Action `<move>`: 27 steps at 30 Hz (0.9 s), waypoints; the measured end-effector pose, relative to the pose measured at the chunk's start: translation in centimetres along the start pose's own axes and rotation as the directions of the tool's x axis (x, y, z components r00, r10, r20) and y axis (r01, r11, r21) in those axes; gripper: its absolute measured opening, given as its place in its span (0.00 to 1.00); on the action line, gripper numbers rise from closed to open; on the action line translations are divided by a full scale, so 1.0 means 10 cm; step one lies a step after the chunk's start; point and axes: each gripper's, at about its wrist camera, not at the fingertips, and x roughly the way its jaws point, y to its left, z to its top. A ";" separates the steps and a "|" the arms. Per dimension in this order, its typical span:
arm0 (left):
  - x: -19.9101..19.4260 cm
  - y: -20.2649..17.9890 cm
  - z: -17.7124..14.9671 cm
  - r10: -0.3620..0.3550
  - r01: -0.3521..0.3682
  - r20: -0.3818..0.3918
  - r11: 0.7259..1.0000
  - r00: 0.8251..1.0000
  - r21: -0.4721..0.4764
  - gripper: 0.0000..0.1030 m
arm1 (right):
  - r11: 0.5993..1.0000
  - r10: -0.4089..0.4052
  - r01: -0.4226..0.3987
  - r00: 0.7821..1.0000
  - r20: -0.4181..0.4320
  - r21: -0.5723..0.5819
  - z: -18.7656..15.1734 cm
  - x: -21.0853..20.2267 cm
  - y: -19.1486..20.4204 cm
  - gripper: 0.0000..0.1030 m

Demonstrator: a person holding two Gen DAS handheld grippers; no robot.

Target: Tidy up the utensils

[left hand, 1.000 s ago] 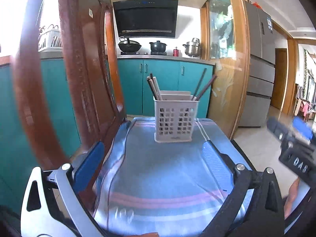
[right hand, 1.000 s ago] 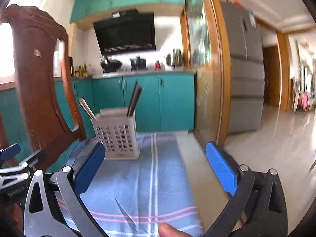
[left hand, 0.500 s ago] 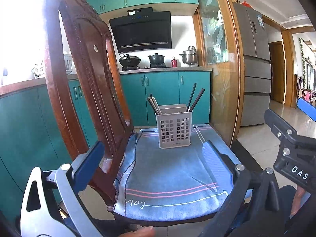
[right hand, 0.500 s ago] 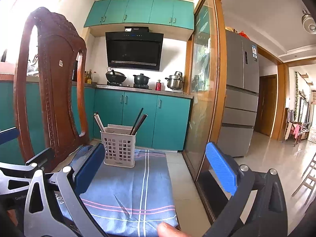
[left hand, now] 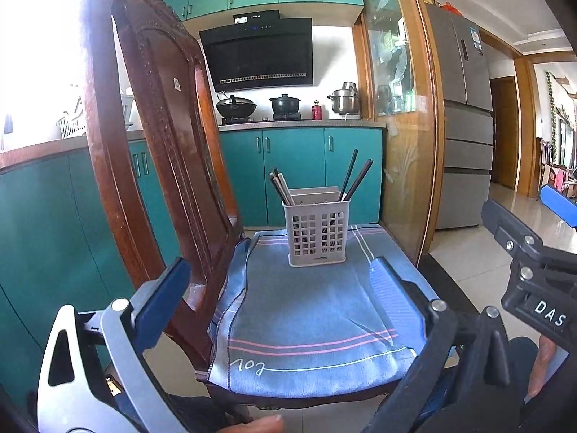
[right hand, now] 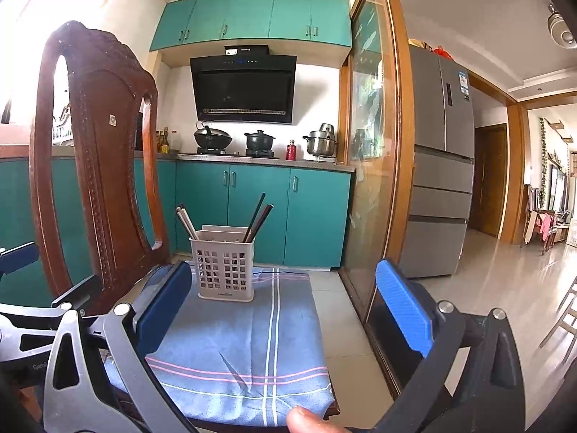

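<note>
A white slotted utensil holder (left hand: 317, 234) stands upright at the far end of a chair seat covered by a blue cloth (left hand: 310, 321). Light chopsticks (left hand: 280, 187) lean in its left side and dark chopsticks (left hand: 355, 176) in its right. It also shows in the right wrist view (right hand: 225, 270). My left gripper (left hand: 281, 288) is open and empty, held back from the near edge of the seat. My right gripper (right hand: 285, 299) is open and empty, beside the left one and also back from the holder.
A carved wooden chair back (left hand: 155, 151) rises on the left. A glass sliding door with a wooden frame (left hand: 404, 137) stands to the right of the seat. Teal cabinets (left hand: 299, 169) with pots line the back wall. A fridge (right hand: 441, 195) is at the right.
Both grippers have pulled back and up from the seat, so the holder looks smaller and farther. Both stayed open and empty.
</note>
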 end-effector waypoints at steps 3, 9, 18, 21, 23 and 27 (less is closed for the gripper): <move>0.01 0.02 0.01 0.001 -0.001 -0.002 1.000 1.000 -0.004 0.97 | 1.000 0.006 -0.006 1.000 -0.001 -0.004 0.00 -0.01 0.02 0.97; 0.01 0.03 0.01 -0.001 0.001 -0.005 1.000 1.000 -0.005 0.97 | 1.000 0.013 -0.013 1.000 -0.007 0.003 -0.01 -0.01 0.00 0.97; 0.01 0.03 0.00 -0.001 0.001 -0.005 1.000 1.000 -0.005 0.97 | 1.000 0.012 -0.012 1.000 -0.008 0.009 -0.01 0.00 -0.02 0.97; 0.00 0.03 0.00 0.012 -0.012 0.002 1.000 1.000 -0.002 0.97 | 1.000 0.008 -0.008 1.000 -0.009 0.009 -0.02 0.00 -0.02 0.97; 0.00 0.05 0.02 0.021 -0.021 0.008 1.000 1.000 -0.006 0.97 | 1.000 0.010 -0.010 1.000 -0.009 0.011 -0.02 0.00 -0.02 0.97; -0.04 0.05 0.03 0.031 -0.030 0.014 0.999 0.999 -0.014 0.97 | 1.000 0.012 -0.012 1.000 -0.010 0.009 -0.03 0.00 -0.01 0.97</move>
